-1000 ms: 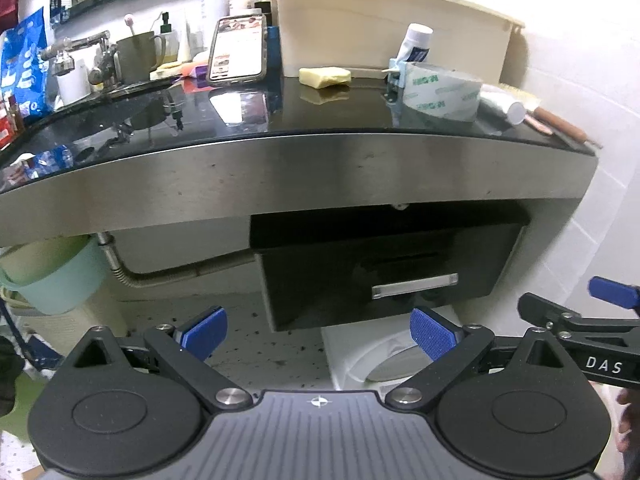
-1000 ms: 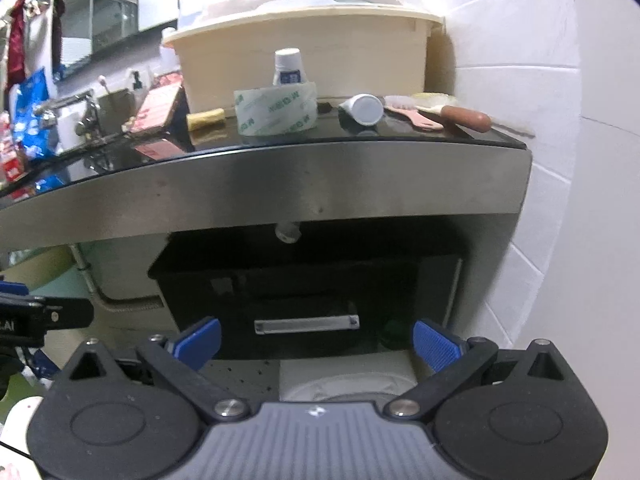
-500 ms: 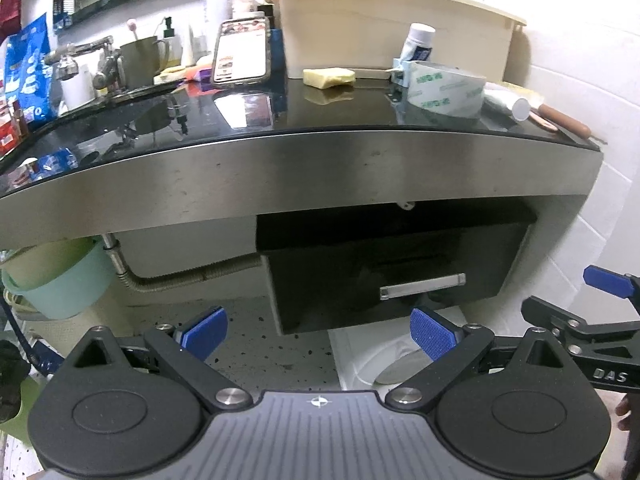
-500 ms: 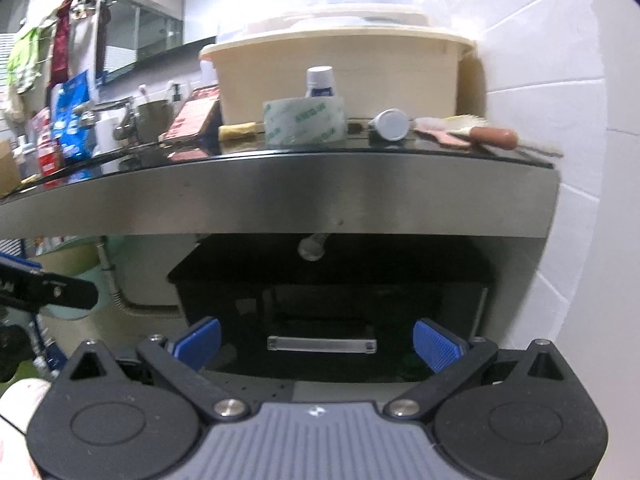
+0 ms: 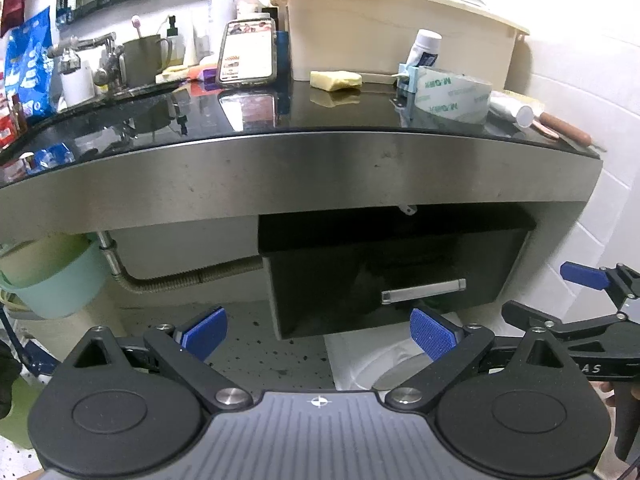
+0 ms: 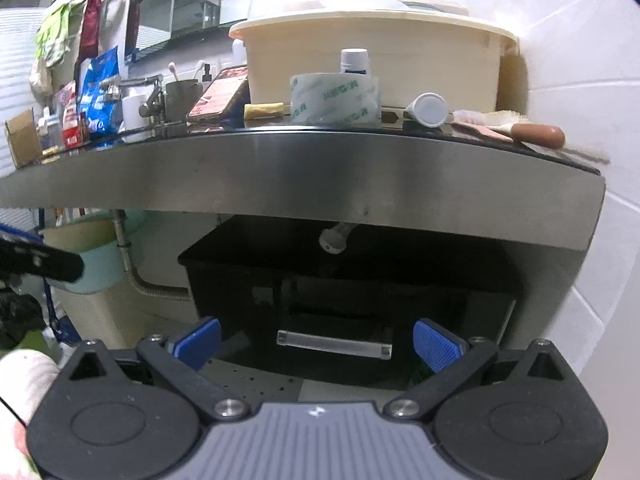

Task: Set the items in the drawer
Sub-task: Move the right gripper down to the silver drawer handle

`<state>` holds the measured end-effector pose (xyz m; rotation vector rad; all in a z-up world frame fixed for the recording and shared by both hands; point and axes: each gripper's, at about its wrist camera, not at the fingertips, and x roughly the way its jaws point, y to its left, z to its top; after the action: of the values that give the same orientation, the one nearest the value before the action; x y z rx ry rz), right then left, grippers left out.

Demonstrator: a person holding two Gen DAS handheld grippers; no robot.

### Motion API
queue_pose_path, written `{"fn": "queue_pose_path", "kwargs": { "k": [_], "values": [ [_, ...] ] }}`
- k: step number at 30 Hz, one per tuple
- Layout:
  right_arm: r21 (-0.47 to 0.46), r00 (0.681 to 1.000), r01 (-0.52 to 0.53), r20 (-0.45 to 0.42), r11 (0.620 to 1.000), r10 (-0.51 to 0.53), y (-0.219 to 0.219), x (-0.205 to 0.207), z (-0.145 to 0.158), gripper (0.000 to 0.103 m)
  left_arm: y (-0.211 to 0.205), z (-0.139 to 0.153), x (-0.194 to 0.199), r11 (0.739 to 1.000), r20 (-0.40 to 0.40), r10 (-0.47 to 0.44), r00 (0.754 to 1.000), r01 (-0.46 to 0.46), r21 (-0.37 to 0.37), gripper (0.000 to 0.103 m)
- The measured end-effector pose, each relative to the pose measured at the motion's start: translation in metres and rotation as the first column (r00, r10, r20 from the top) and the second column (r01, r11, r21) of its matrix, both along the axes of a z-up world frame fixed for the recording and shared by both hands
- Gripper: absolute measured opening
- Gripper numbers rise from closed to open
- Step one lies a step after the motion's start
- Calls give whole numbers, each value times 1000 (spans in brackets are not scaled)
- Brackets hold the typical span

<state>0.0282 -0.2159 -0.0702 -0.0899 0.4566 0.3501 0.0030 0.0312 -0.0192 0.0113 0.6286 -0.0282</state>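
Note:
A black drawer (image 5: 396, 276) with a silver handle (image 5: 423, 291) hangs closed under the counter's steel edge (image 5: 304, 176); in the right wrist view the drawer (image 6: 348, 304) and its handle (image 6: 334, 343) sit straight ahead. On the dark countertop lie a tape roll (image 5: 450, 96), a yellow sponge (image 5: 336, 80), a small white bottle (image 5: 425, 50), a white tube (image 5: 514, 109) and a brown-handled brush (image 5: 562, 130). My left gripper (image 5: 318, 332) is open and empty, below the drawer. My right gripper (image 6: 318, 344) is open and empty, level with the handle.
A cream plastic tub (image 5: 396, 28) stands at the back of the counter. A phone (image 5: 248, 52) leans beside it, with a faucet (image 5: 86, 46) and cup (image 5: 146, 60) to the left. A green bucket (image 5: 52, 276) and a hose (image 5: 180, 280) hang under the counter. White tiled wall (image 6: 592, 160) on the right.
My right gripper has moved closer to the drawer and lower, so the handle now sits between its fingers' line. The left gripper has shifted only slightly. Both stay open.

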Motion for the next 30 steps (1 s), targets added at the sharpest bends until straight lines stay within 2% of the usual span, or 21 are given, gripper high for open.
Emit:
{"fn": "queue_pose_path", "kwargs": {
  "k": [5, 8, 11, 14, 18, 22, 30],
  "values": [
    [-61, 998, -58, -4, 996, 58, 9, 11, -8, 103, 2, 0, 2, 1000, -24, -4, 1000, 3, -7, 99],
    [-138, 997, -78, 2, 987, 79, 16, 18, -14, 103, 4, -1, 4, 1000, -47, -5, 999, 4, -26, 99],
    [-215, 994, -102, 4, 971, 106, 22, 25, -20, 103, 7, -3, 4, 998, -64, -16, 998, 13, -58, 99],
    [-319, 988, -143, 15, 937, 156, 31, 32, -29, 103, 8, -4, 4, 998, -71, -21, 997, 16, -69, 99],
    [-477, 969, -208, 20, 854, 248, 44, 41, -49, 103, 3, -6, 3, 999, -70, -18, 997, 15, -35, 99],
    [-563, 955, -264, -40, 783, 293, 53, 58, -75, 103, 2, -9, 4, 999, -82, -25, 996, 22, -35, 99],
    [-759, 897, -373, -149, 533, 416, 72, 83, -122, 103, -1, -17, 8, 999, -123, -42, 992, 38, -29, 99]
  ]
}}
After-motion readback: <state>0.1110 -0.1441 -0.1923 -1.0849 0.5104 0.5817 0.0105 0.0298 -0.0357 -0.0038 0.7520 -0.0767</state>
